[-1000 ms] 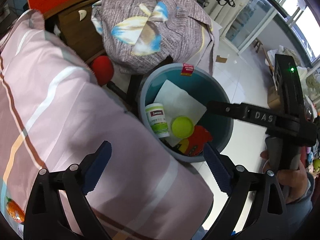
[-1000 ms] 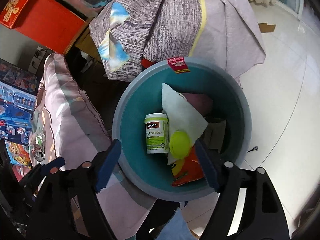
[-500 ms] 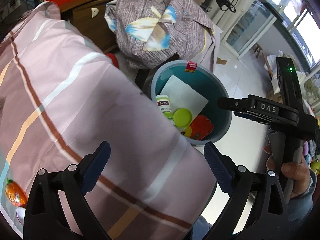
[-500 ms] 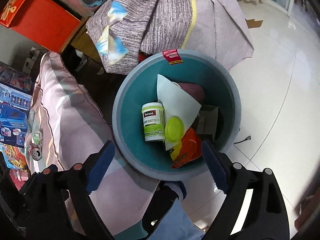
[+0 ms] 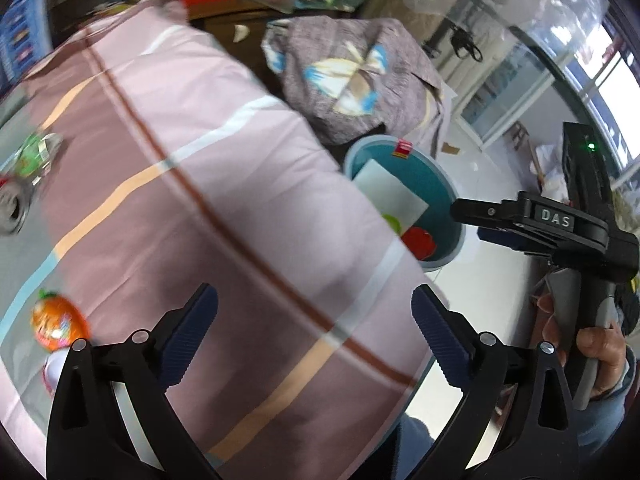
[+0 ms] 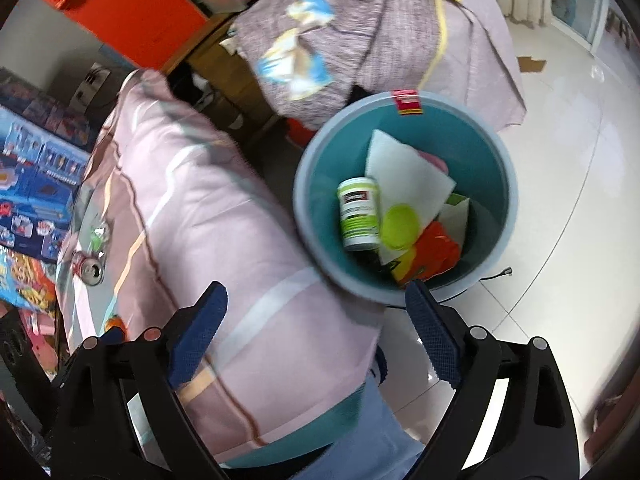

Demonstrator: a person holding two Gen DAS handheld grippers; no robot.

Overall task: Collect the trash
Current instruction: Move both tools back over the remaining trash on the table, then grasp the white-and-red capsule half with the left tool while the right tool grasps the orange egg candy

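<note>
A teal trash bin (image 6: 494,160) stands on the floor beside the bed; it also shows in the left wrist view (image 5: 442,184). It holds a green-white bottle (image 6: 358,214), a lime lid (image 6: 401,227), white paper (image 6: 404,172) and a red wrapper (image 6: 434,254). My left gripper (image 5: 314,332) is open and empty over the pink bedcover (image 5: 192,184). My right gripper (image 6: 316,328) is open and empty above the bed edge, near the bin. On the bed lie a soda can (image 6: 89,269), a green wrapper (image 5: 34,156) and an orange packet (image 5: 56,322).
A grey patterned cloth (image 6: 360,32) covers furniture behind the bin. An orange box (image 6: 124,12) and blue toy boxes (image 6: 32,172) stand at the left. White tiled floor (image 6: 572,168) lies to the right of the bin.
Both grippers have drawn back from the bin and swung left over the bed. The can, green wrapper and orange packet have come into the left wrist view.
</note>
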